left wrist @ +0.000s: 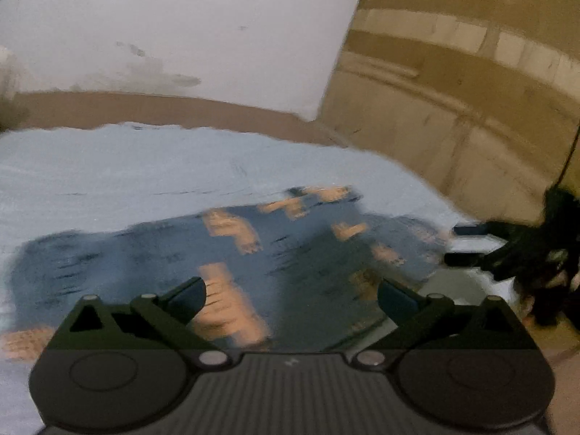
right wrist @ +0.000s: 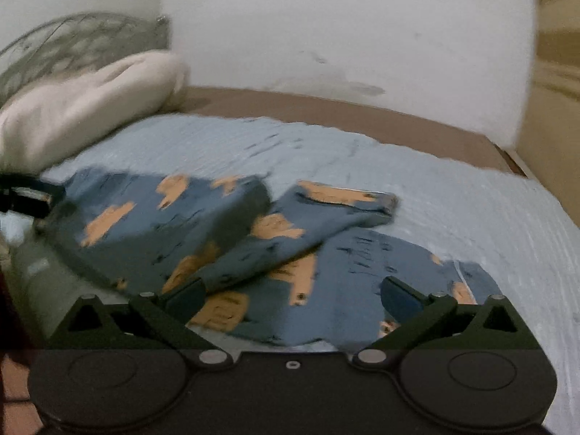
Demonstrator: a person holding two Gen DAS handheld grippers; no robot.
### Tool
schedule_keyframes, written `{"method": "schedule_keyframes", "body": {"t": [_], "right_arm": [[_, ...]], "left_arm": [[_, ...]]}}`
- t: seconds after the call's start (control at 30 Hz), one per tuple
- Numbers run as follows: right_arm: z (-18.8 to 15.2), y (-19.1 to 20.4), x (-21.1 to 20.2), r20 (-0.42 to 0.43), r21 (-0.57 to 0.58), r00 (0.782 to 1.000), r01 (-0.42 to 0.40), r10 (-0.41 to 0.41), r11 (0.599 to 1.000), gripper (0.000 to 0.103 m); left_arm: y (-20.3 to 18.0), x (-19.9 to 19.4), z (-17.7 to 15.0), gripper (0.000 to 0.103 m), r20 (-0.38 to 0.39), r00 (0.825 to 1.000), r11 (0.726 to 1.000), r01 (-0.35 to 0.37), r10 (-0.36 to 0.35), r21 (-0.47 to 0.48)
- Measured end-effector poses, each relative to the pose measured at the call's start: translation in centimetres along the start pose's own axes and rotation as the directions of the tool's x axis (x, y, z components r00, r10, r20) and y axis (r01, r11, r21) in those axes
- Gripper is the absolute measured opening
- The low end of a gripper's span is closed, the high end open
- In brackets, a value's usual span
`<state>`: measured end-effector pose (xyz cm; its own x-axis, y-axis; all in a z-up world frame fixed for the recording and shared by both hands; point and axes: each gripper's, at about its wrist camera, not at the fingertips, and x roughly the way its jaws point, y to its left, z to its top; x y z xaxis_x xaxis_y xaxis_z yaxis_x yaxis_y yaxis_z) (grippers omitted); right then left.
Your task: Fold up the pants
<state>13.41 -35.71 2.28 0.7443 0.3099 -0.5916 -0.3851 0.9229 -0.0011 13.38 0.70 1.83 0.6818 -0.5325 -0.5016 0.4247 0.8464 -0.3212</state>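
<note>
Pants (right wrist: 253, 239): blue with orange print, rumpled on pale blue bedsheet (right wrist: 453, 195).
Left gripper (left wrist: 291, 295): released, empty.
Right gripper (right wrist: 293, 295): released, empty.
Pillow (right wrist: 83, 105): white, far left.

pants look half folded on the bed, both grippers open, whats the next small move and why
Probably lower the right gripper onto the pants edge nearest it and close. Its jaws are open and hold nothing, and one leg lies crooked across the rest on the blue sheet, so it likely needs straightening.
</note>
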Motion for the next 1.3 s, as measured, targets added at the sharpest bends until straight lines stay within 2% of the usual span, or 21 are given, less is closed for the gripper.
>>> {"method": "schedule_keyframes", "body": {"t": [0.1,0.2,0.3,0.37,0.47,0.57,0.63,0.73,0.8,0.87,0.97,1.03,1.13,1.23,1.3], "right_arm": [[0.4,-2.1,-0.6,0.012,0.124,1.0,-0.023,0.022,0.992,0.102],[1.4,-4.6,-0.2,-0.004,0.287,0.995,-0.09,0.095,0.954,0.102],[2.5,-6.5,0.7,-0.022,0.41,0.988,-0.127,0.15,0.903,0.102],[3.3,-7.4,1.5,-0.025,0.443,0.984,-0.148,0.178,0.884,0.102],[4.2,-8.1,2.6,-0.028,0.454,0.976,-0.182,0.218,0.872,0.102],[5.1,-8.4,4.2,-0.017,0.486,0.957,-0.244,0.288,0.839,0.102],[5.7,-8.5,5.8,-0.004,0.525,0.938,-0.293,0.346,0.799,0.102],[6.7,-8.4,8.7,0.016,0.603,0.904,-0.349,0.427,0.717,0.099],[7.4,-8.1,10.9,0.026,0.651,0.882,-0.372,0.47,0.661,0.096],[8.0,-7.6,12.9,0.026,0.687,0.872,-0.371,0.489,0.625,0.093],[8.6,-7.0,15.7,0.015,0.741,0.873,-0.337,0.488,0.58,0.09],[8.8,-6.5,17.4,-0.003,0.768,0.884,-0.298,0.468,0.567,0.09],[8.6,-6.1,19.6,-0.035,0.808,0.889,-0.244,0.457,0.536,0.09],[8.5,-5.8,20.8,-0.063,0.802,0.912,-0.195,0.405,0.565,0.09],[8.5,-5.8,21.1,-0.059,0.805,0.924,-0.18,0.379,0.565,0.09]], "left_arm": [[-2.5,3.7,1.5,0.102,0.004,0.993,0.993,0.122,-0.122,0.001],[-4.6,7.7,2.4,0.102,-0.018,0.972,0.972,0.235,-0.235,-0.005],[-5.8,11.3,2.7,0.102,-0.043,0.959,0.96,0.277,-0.279,-0.037],[-6.1,13.3,2.6,0.102,-0.063,0.955,0.957,0.285,-0.288,-0.062],[-6.0,15.5,2.6,0.102,-0.092,0.963,0.964,0.244,-0.254,-0.102],[-5.1,16.8,2.2,0.102,-0.121,0.964,0.964,0.22,-0.238,-0.147],[-4.4,16.8,2.0,0.102,-0.126,0.961,0.961,0.223,-0.245,-0.166],[-3.6,16.4,1.7,0.096,-0.134,0.954,0.952,0.239,-0.267,-0.19],[-3.3,16.3,1.4,0.089,-0.139,0.949,0.946,0.253,-0.284,-0.204],[-3.0,16.2,1.2,0.083,-0.142,0.944,0.939,0.264,-0.298,-0.22],[-2.9,16.3,1.2,0.077,-0.142,0.94,0.933,0.272,-0.31,-0.235],[-2.8,16.3,1.1,0.075,-0.143,0.94,0.932,0.27,-0.31,-0.243],[-2.7,16.2,1.0,0.072,-0.144,0.94,0.931,0.268,-0.308,-0.247],[-2.8,16.6,1.0,0.072,-0.148,0.941,0.934,0.264,-0.304,-0.242],[-2.9,16.6,1.1,0.07,-0.147,0.944,0.936,0.253,-0.294,-0.243]]}}
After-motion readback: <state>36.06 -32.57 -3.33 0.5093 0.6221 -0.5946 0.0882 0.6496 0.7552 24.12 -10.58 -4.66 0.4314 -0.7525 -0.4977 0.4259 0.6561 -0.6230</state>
